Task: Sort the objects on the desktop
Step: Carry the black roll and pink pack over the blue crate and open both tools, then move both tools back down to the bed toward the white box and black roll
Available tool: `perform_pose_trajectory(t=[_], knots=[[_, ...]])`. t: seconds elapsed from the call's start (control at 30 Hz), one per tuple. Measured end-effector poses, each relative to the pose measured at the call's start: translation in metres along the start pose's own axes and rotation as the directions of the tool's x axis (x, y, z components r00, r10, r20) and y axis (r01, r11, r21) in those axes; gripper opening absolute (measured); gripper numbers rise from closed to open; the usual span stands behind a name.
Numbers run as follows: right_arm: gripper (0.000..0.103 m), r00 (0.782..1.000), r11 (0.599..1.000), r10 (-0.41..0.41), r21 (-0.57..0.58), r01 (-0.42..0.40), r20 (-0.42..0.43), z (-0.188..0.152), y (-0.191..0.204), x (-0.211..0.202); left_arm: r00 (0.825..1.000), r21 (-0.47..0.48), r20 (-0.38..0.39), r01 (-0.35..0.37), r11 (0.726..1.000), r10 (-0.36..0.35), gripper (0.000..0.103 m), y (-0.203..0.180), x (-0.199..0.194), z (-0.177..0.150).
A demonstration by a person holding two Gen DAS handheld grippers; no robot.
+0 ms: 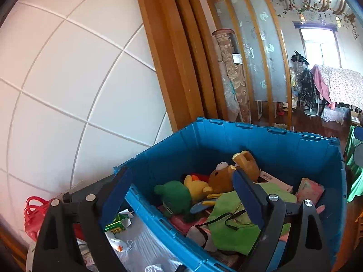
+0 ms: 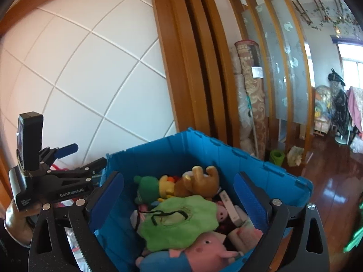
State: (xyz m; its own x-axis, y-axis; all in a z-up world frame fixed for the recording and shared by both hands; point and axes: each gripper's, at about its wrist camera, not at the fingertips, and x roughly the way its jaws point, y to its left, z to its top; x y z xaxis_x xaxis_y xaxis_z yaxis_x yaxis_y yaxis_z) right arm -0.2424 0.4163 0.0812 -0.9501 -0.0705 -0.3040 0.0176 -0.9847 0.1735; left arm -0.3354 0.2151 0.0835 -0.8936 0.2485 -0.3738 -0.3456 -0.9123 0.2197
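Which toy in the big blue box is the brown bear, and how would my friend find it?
Look inside the blue crate by the white tiled wall. Along its far side lies a row of plush toys: a green one, a yellow one, then the brown bear. The bear is the only brown toy, lying tipped over beyond the flat green cloth.

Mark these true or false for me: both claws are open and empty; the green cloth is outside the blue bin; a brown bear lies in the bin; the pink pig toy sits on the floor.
1. Both claws, left claw and right claw, are open and empty: true.
2. The green cloth is outside the blue bin: false, it lies inside on the toys.
3. A brown bear lies in the bin: true.
4. The pink pig toy sits on the floor: false, it is in the bin.
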Motion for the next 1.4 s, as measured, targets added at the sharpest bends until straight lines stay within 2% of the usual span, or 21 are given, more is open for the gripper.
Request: perform_pose_trajectory(t=[0.3,0.5,0.7,0.8,0.97,1.03,1.13,1.27,1.4], knots=[[0.103,0.987,0.987,0.158,-0.026,-0.157,0.007,-0.021,0.039,-0.008,0.989,-0.079,0.0,-0.147,0.986,0.148,0.091,0.077,-0.055,-0.069],[0.103,0.976,0.974,0.215,-0.057,-0.217,-0.044,-0.036,0.086,0.001,0.969,-0.123,-0.001,-0.245,0.962,0.247,0.091,0.135,-0.102,-0.115],[0.103,0.967,0.965,0.232,-0.101,-0.243,-0.105,-0.065,0.153,0.013,0.946,-0.124,-0.069,-0.322,0.938,0.316,0.092,0.199,-0.134,-0.172],[0.103,0.957,0.96,0.242,-0.105,-0.26,-0.162,-0.085,0.188,0.024,0.931,-0.109,-0.13,-0.355,0.929,0.341,0.092,0.231,-0.146,-0.207],[0.103,0.941,0.958,0.226,-0.12,-0.262,-0.254,-0.124,0.239,0.04,0.911,-0.079,-0.247,-0.358,0.93,0.33,0.092,0.271,-0.157,-0.277],[0.103,0.92,0.957,0.217,-0.113,-0.266,-0.327,-0.142,0.255,0.053,0.901,-0.075,-0.298,-0.35,0.934,0.314,0.092,0.282,-0.158,-0.305],[0.102,0.899,0.957,0.196,-0.123,-0.262,-0.391,-0.169,0.274,0.067,0.897,-0.094,-0.339,-0.331,0.939,0.282,0.092,0.295,-0.154,-0.334],[0.102,0.868,0.959,0.181,-0.114,-0.26,-0.462,-0.2,0.285,0.088,0.909,-0.124,-0.366,-0.259,0.958,0.199,0.092,0.305,-0.129,-0.354],[0.099,0.856,0.969,0.125,-0.124,-0.214,-0.502,-0.225,0.28,0.118,0.914,-0.097,-0.381,-0.194,0.976,0.144,0.092,0.301,-0.094,-0.368]])
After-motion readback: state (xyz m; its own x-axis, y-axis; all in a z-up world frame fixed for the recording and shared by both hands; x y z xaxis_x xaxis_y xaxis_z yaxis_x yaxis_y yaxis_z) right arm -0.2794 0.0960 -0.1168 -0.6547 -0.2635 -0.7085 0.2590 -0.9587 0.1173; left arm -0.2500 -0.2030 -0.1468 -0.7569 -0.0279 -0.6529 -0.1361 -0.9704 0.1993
